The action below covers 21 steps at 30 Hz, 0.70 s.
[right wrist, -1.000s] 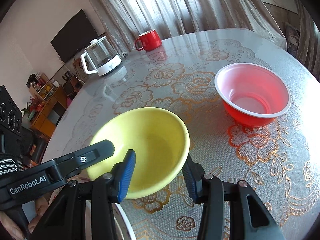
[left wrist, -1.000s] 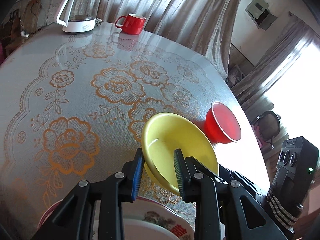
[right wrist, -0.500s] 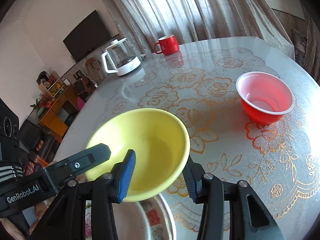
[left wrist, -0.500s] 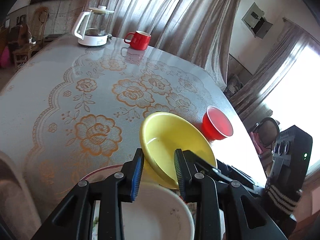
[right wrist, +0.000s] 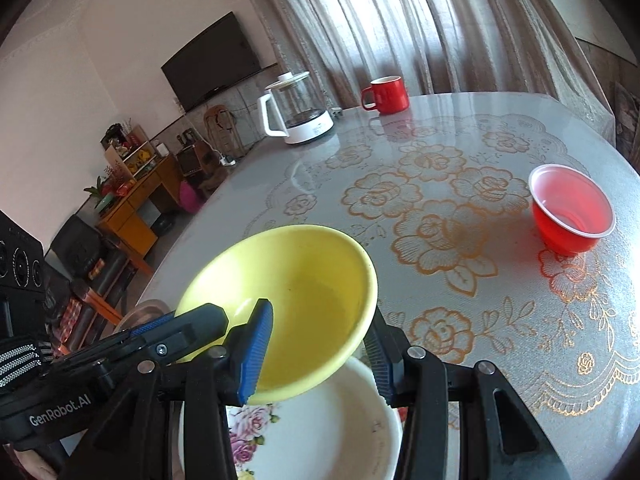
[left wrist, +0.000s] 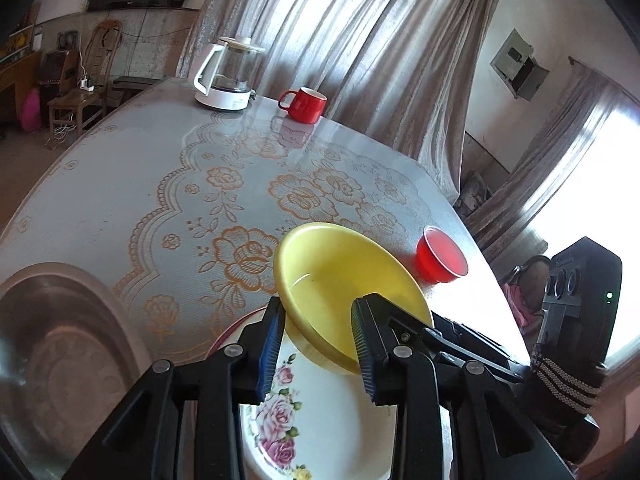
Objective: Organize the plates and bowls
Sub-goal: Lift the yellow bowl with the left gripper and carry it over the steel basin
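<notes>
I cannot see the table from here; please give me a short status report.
Both tongs, left and right, shut on yellow bowl. Bowl held tilted above floral bowl. Nothing between them; red bowl apart.

The right gripper (right wrist: 316, 344) holds the yellow bowl (right wrist: 296, 300) by its rim, above a white flowered bowl (right wrist: 304, 436) at 6 o'clock. A red bowl (right wrist: 570, 212) sits at 3 o'clock.

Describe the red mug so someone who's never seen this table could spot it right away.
Start at the round table with the orange rose cloth and look to its far edge by the curtains. Beside the glass kettle stands the red mug: opaque, with a handle, unlike the translucent red bowl.
</notes>
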Tool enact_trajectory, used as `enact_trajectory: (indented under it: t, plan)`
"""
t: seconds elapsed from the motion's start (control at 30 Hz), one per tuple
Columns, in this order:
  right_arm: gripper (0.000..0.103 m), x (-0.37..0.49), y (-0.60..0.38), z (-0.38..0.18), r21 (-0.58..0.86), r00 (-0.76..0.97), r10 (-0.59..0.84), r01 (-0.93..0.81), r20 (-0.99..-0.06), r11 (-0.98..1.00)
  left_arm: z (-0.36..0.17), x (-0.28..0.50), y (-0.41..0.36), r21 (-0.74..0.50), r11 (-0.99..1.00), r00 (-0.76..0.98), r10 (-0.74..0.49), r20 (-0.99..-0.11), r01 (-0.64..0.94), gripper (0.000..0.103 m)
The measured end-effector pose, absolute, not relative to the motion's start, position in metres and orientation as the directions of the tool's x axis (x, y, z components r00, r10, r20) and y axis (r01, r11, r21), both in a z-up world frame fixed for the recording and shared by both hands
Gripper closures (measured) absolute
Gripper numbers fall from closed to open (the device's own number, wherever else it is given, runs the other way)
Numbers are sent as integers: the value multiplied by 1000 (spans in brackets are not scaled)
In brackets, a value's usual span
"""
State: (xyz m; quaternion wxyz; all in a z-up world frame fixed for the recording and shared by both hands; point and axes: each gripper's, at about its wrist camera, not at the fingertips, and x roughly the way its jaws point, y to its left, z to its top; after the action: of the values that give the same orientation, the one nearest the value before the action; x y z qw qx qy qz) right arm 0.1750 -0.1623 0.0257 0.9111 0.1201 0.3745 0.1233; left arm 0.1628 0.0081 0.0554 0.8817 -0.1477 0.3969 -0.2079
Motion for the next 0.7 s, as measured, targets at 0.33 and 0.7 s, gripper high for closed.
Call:
enact_trajectory:
  t: [0.33, 0.7]
  plan:
    - [57, 170, -120, 26, 313, 654, 377, -218, -656, 924, 57, 137, 53, -439, 877, 650, -452, -611, 197, 64]
    - [57, 163, -61, 22, 311, 594, 457, -337, -663, 889, 51, 108, 111, -465, 880, 707, -388, -591, 94, 60]
